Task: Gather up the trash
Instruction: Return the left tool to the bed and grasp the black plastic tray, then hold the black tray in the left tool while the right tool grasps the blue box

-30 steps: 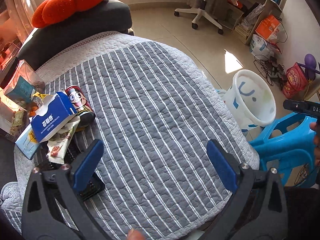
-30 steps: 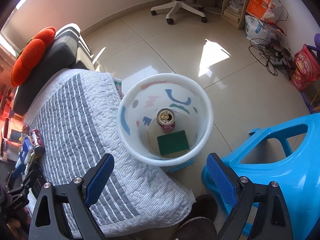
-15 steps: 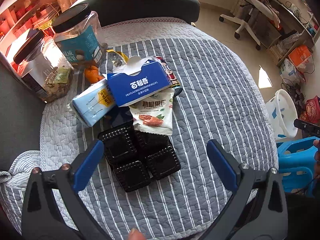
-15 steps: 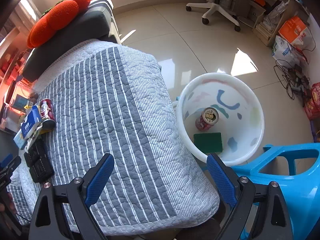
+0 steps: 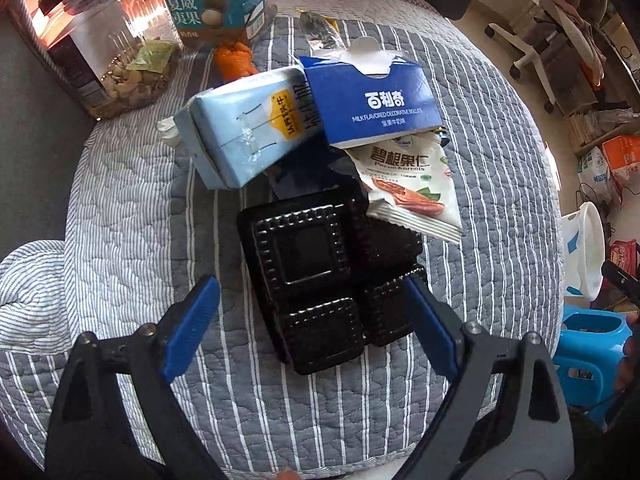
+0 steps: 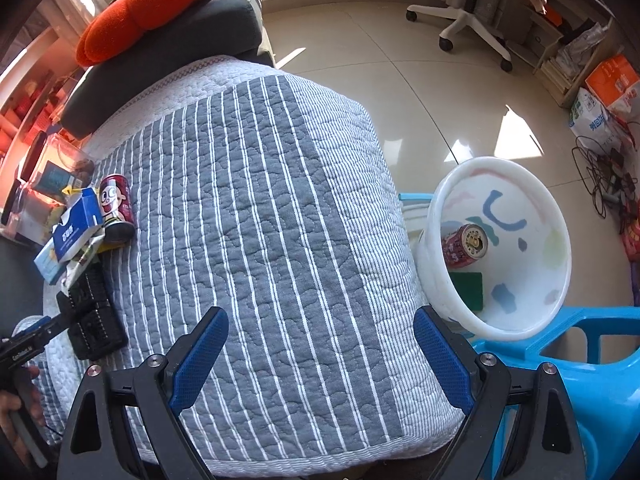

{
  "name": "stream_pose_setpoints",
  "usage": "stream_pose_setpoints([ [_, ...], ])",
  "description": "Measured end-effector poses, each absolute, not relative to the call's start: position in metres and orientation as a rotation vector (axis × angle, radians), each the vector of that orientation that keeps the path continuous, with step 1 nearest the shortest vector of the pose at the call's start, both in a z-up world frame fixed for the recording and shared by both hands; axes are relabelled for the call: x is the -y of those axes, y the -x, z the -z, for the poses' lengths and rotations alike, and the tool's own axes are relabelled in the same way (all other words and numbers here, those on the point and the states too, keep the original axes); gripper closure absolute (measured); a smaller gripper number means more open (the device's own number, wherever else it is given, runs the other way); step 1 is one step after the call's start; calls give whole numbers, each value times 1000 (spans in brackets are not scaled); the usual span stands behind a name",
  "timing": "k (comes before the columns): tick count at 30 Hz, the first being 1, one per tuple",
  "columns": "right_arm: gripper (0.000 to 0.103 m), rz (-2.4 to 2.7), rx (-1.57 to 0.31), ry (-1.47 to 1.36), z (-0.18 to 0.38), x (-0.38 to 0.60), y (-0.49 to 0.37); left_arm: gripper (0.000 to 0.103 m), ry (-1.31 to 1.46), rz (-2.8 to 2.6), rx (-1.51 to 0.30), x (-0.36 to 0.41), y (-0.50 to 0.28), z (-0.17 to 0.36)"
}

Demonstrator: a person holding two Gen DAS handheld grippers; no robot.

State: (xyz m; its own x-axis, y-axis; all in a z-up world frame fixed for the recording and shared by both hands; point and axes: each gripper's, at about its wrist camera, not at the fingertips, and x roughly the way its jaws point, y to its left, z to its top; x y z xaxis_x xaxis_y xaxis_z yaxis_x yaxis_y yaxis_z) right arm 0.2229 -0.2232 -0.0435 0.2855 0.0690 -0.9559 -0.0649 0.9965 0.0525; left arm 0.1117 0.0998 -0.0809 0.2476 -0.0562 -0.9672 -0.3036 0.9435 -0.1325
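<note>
Left wrist view: striped quilt [image 5: 500, 184], then black plastic tray [image 5: 320, 276] lying on it below a blue biscuit box [image 5: 372, 104]. Left gripper [image 5: 312, 320] jaws closing astride tray, not touching. Right gripper [image 6: 320, 356] jaws released, empty.

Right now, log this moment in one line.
left hand-held gripper: closing around black tray | right hand-held gripper: open, empty | bin: can inside
</note>
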Motion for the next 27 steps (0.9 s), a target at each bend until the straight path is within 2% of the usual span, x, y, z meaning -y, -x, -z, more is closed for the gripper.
stream_pose_setpoints([
  [4, 8, -86, -1285, -5, 45, 223, -224, 36, 316, -185, -1316, -109, -114, 90],
  [9, 8, -88, -1286, -2, 46, 221, -223, 39, 344, -115, -1287, -108, -120, 93],
  [12, 8, -89, -1289, 4, 48, 217, -223, 48, 382, -69, -1285, -107, -121, 96],
  [17, 8, -95, -1294, 7, 51, 209, -224, 52, 358, -51, -1286, -102, -120, 89],
  [27, 8, -201, -1295, 4, 54, 153, -230, 52, 287, -103, -1241, -128, -88, 63],
])
